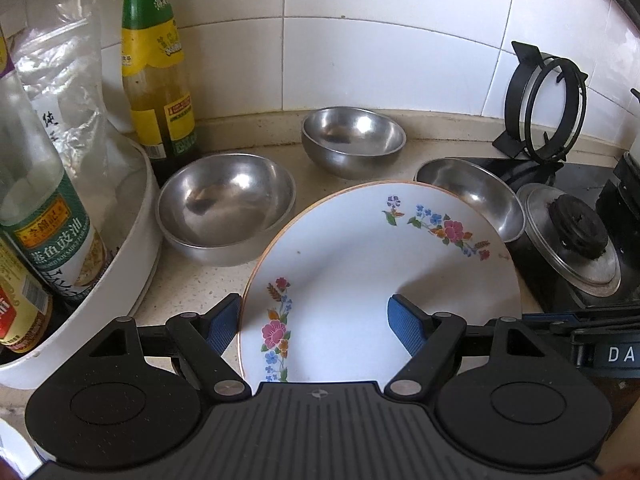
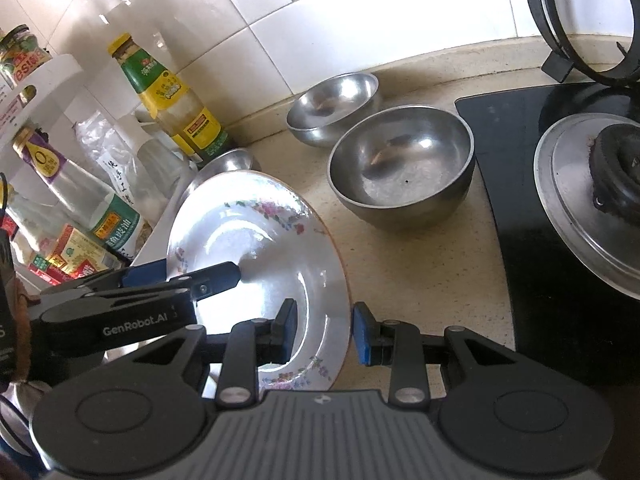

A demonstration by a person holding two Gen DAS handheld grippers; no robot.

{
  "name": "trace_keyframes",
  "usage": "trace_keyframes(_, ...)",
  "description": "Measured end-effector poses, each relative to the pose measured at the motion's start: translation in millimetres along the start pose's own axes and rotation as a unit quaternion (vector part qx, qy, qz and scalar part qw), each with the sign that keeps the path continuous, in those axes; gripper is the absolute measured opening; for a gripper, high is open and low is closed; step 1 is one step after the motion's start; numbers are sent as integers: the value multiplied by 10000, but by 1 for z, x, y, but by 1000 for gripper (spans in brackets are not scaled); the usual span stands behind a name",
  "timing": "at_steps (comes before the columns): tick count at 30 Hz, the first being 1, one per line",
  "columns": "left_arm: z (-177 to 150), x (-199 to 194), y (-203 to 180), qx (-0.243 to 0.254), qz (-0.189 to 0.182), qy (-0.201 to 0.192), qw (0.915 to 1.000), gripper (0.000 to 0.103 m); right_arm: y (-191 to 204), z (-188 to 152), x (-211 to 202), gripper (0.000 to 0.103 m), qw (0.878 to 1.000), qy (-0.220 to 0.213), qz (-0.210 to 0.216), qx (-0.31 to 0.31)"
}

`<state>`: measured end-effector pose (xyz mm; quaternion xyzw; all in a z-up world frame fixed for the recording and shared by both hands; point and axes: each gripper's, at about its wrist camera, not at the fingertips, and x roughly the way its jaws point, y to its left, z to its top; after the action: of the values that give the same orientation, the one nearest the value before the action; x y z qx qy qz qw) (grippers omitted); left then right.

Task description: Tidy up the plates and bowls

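**Flowered plate between both grippers**

The left gripper [image 1: 316, 326] stands open around the tilted plate [image 1: 360, 256], one pad over its face. The right gripper [image 2: 325, 332] pinches its rim. Three steel bowls [image 1: 226, 204] lie beyond.

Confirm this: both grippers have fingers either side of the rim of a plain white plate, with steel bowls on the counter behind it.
Not plain: the plate carries coloured flower sprays, clearest in the left wrist view. The rest holds: the left gripper and right gripper each straddle its rim, and steel bowls stand on the counter behind it.
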<state>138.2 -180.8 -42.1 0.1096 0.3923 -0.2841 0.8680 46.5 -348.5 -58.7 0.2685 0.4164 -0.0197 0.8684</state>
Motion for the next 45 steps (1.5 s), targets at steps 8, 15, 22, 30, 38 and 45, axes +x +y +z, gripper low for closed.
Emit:
trace_keyframes(8, 3, -2, -2, 13, 9, -66, 10000, 83, -1, 0, -4, 50, 10000, -80, -1, -7)
trace_keyframes(15, 4, -3, -2, 26, -7, -105, 9999, 83, 1, 3, -9, 50, 9999, -127, 15, 14)
trace_keyframes(22, 4, -1, -2, 6, -44, -73, 10000, 83, 1, 5, -10, 50, 9999, -136, -2, 32)
trace_keyframes(30, 6, -7, -2, 2, -13, -149, 9999, 83, 2, 7, -14, 50, 9999, -152, 43, -9)
trace_keyframes(38, 3, -21, 4, -119, 158, -228, 9995, 84, 11, 6, -16, 50, 9997, -57, 198, -158)
trace_keyframes(45, -12, -41, 14, -403, 507, -237, 9976, 85, 26, -1, -8, 50, 9976, 213, 478, -460)
